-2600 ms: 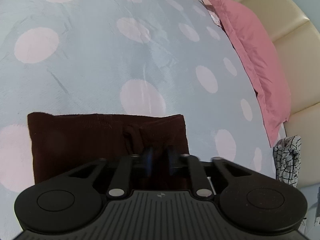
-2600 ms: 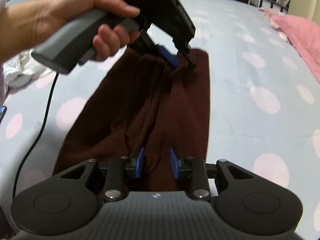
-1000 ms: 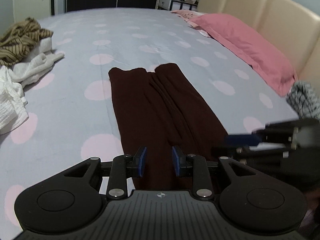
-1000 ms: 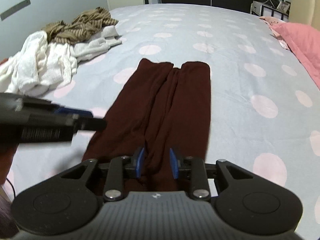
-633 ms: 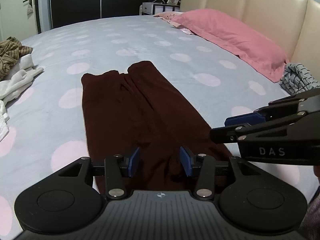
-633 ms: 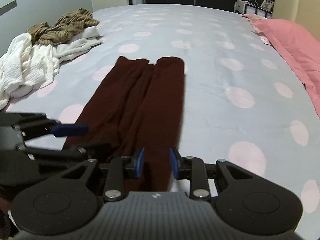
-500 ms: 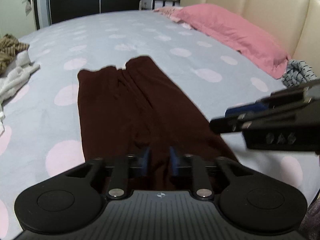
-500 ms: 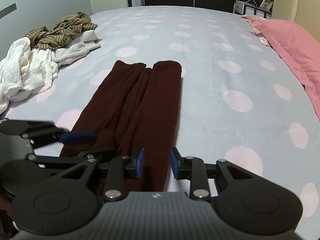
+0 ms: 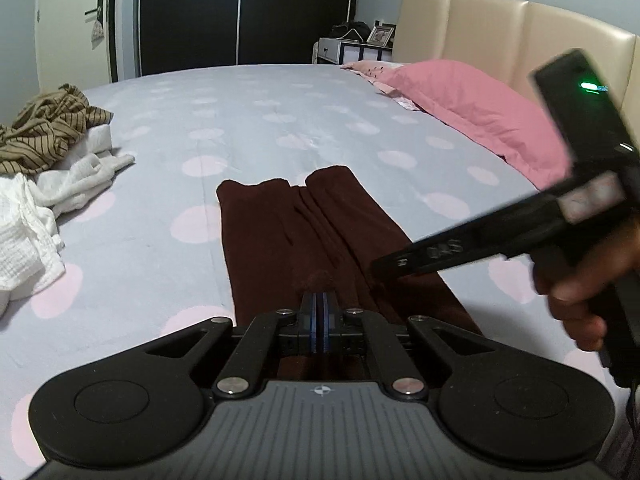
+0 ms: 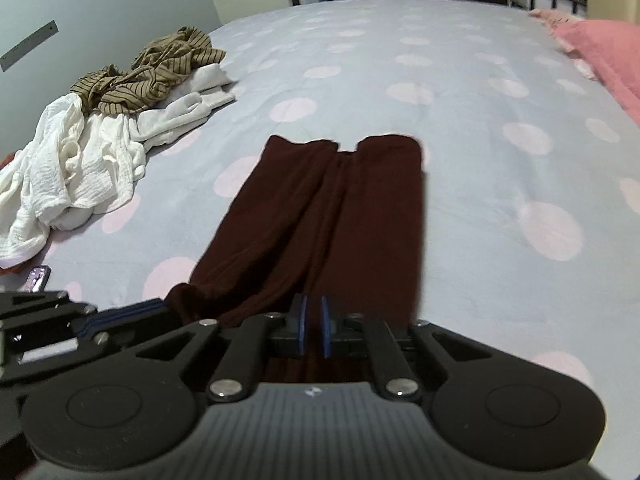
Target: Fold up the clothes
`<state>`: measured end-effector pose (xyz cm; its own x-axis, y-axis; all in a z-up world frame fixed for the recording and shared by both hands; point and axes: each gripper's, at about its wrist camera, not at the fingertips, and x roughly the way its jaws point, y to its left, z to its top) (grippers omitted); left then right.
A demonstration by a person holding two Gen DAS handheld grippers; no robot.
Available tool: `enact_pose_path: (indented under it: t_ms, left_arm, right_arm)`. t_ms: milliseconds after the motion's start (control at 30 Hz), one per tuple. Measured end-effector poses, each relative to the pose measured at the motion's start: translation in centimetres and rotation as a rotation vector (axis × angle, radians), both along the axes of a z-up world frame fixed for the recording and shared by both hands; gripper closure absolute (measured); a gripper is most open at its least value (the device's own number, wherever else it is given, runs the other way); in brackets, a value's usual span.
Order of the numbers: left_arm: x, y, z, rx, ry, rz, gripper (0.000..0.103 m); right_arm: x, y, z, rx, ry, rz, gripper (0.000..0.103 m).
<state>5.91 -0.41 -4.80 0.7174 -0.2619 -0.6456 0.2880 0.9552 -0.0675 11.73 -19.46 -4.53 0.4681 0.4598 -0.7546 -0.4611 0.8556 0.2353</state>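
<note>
Dark maroon pants [image 9: 304, 232] [image 10: 340, 208] lie lengthwise on the dotted grey bedsheet [image 9: 248, 128], leg ends far from me. My left gripper [image 9: 319, 308] is shut, its blue pads pinching the near left corner of the pants, as the right wrist view shows at lower left [image 10: 160, 306]. My right gripper [image 10: 312, 320] is over the near right part; its jaws are closing with a thin fold of maroon cloth between the pads. In the left wrist view its tip [image 9: 384, 268] lies on the pants' right edge, held by a hand [image 9: 580, 292].
A heap of white clothes [image 9: 40, 200] [image 10: 80, 168] with a brown striped garment [image 9: 44, 132] [image 10: 160, 68] lies at the left of the bed. A pink pillow [image 9: 472, 116] [image 10: 600, 48] rests along the cream headboard [image 9: 500, 28]. A bedside cabinet [image 9: 352, 50] stands beyond.
Both grippers' jaws have come together at the near end of the pants. The right gripper has swung in from the right onto the pants' right edge.
</note>
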Motion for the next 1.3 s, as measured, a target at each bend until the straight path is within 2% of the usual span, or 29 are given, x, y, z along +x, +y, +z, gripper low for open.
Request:
enact_pose_path:
  t_ms: [67,133,367,467,533,600,733,867,1000,1033,1067,1100,1300]
  left_arm:
    - [0.0,0.1,0.2,-0.013,-0.006,-0.007,0.102]
    - [-0.1,0.0,0.3,-0.019,-0.02,-0.026,0.102]
    - [-0.9,-1.2,0.0,0.025,-0.074,-0.132,0.102]
    - [-0.7,-1.5,-0.5,0.025,-0.053,-0.146,0.102]
    - [-0.7,-1.5,-0.8,0.025,-0.043,-0.153,0.102]
    - [-0.6,-1.5,-1.1,0.023,-0.029,-0.153,0.102]
    - [-0.5,-1.6,-1.6,0.016,0.0,-0.161,0.102]
    - [-0.5,-1.9,-1.9,0.016,0.014,-0.173,0.102]
    - [-0.1,-1.9,-2.3,0.011,0.026,-0.178,0.102]
    - [-0.1,-1.9,-2.3,0.013,0.028,-0.179,0.102]
    - [-0.1,-2.0,-2.4,0.014,0.029,-0.18,0.102]
    - [-0.1,-2.0,-2.4,0.013,0.032,-0.182,0.102]
    - [-0.4,-2.4,-1.9,0.006,0.041,-0.181,0.102]
  right_arm:
    - [1.0,0.6,-0.8,0.022,0.059,0.014,0.093]
    - [1.7,1.4,-1.5,-0.009,0.108,0.041,0.093]
    - [5.7,2.1,-3.3,0.061,0.179,0.073,0.093]
    - [8.2,2.3,-3.8,0.132,0.236,0.084,0.094]
    - [9.2,2.9,-3.8,0.127,0.262,0.11,0.094]
    - [10.0,3.2,-3.3,0.105,0.261,0.15,0.093]
    - [12.7,2.9,-0.9,0.033,0.201,0.147,0.089]
    - [16.2,3.0,0.2,0.03,0.185,0.123,0.087]
    - [18.6,3.5,-0.1,0.1,0.242,0.115,0.087]
    - [19.0,3.3,-0.2,0.134,0.275,0.106,0.083]
    - [19.3,3.4,-0.4,0.149,0.293,0.098,0.066]
    - [19.5,3.4,-0.6,0.164,0.311,0.09,0.061]
    - [20.2,3.9,-2.2,0.169,0.406,0.052,0.061]
